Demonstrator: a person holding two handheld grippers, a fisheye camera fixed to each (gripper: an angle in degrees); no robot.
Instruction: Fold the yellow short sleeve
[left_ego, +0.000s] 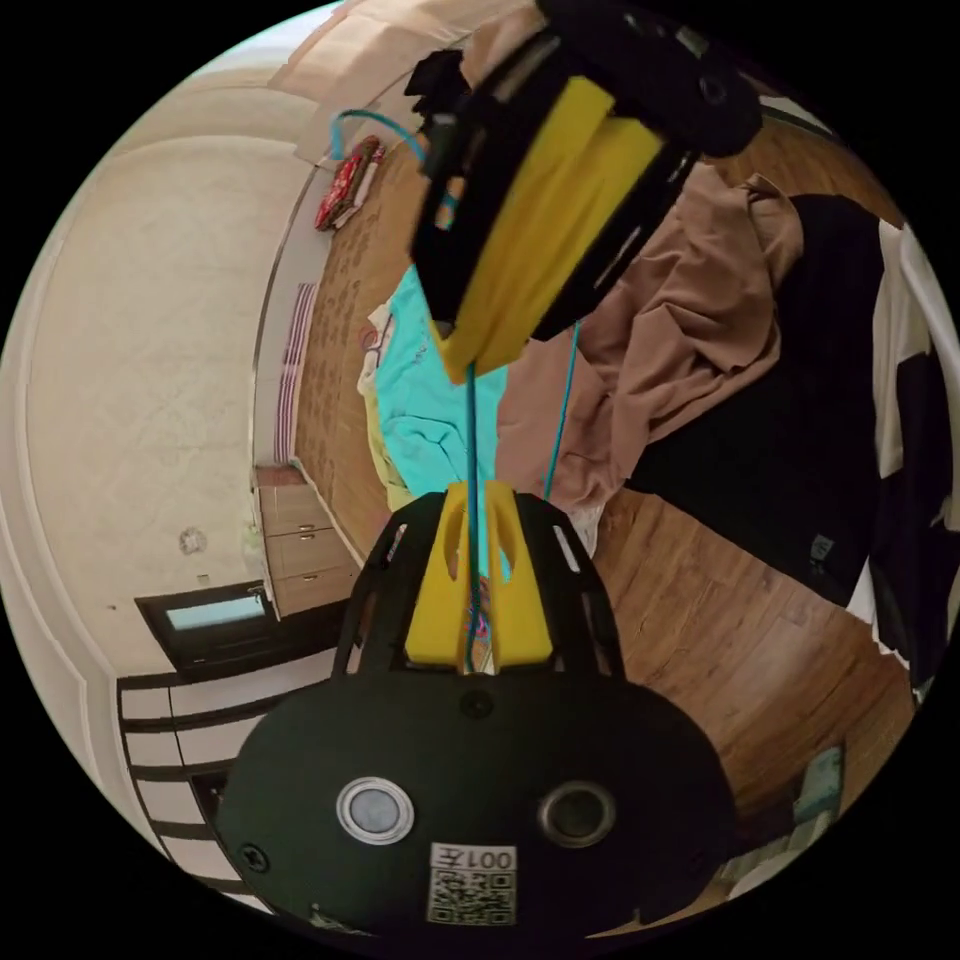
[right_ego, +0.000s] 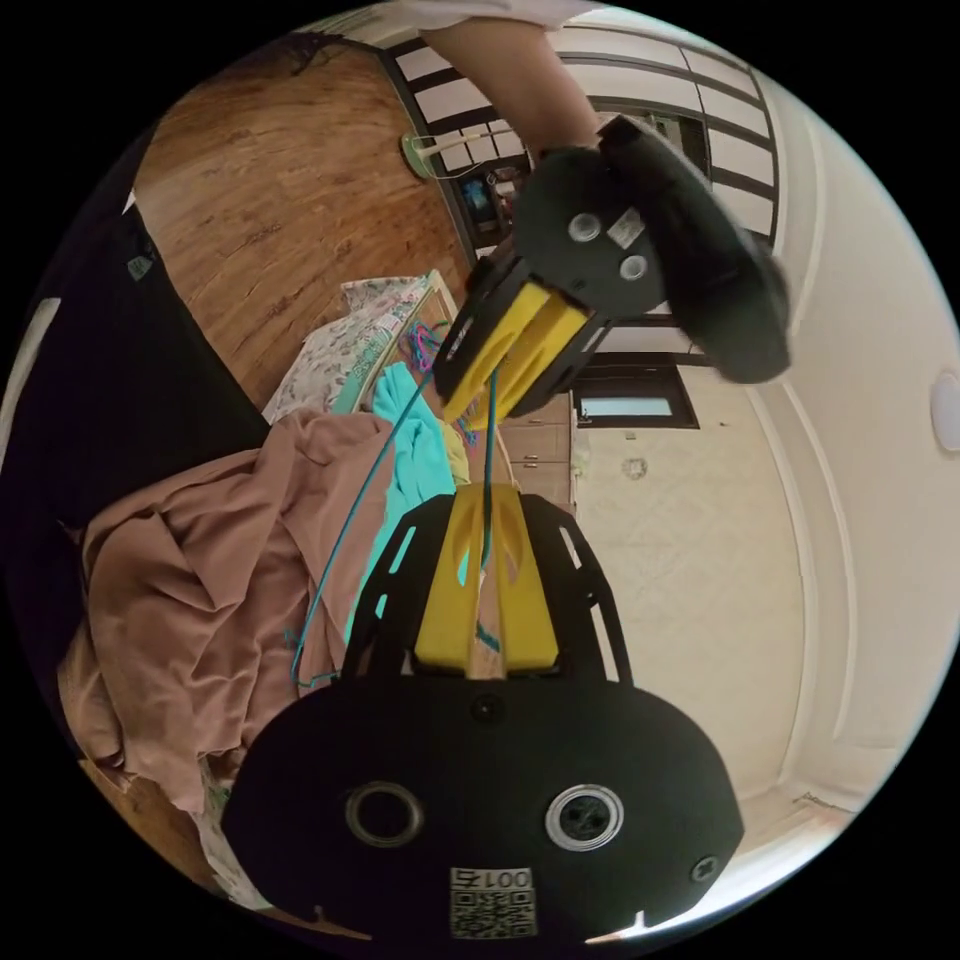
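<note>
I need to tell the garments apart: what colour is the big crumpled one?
Dusty pink-brown garment, clearest in the right gripper view.

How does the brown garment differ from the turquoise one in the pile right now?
The brown garment is dull tan and spreads widely in heavy crumpled folds; the turquoise garment is bright and shows as a narrower strip. The brown one lies against dark cloth, the turquoise beside pale yellow fabric. Both lie unfolded on the wood floor.

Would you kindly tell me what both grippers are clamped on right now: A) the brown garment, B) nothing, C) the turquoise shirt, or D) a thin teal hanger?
D: the left gripper and right gripper both pinch the thin teal hanger wire above the pile.
</note>
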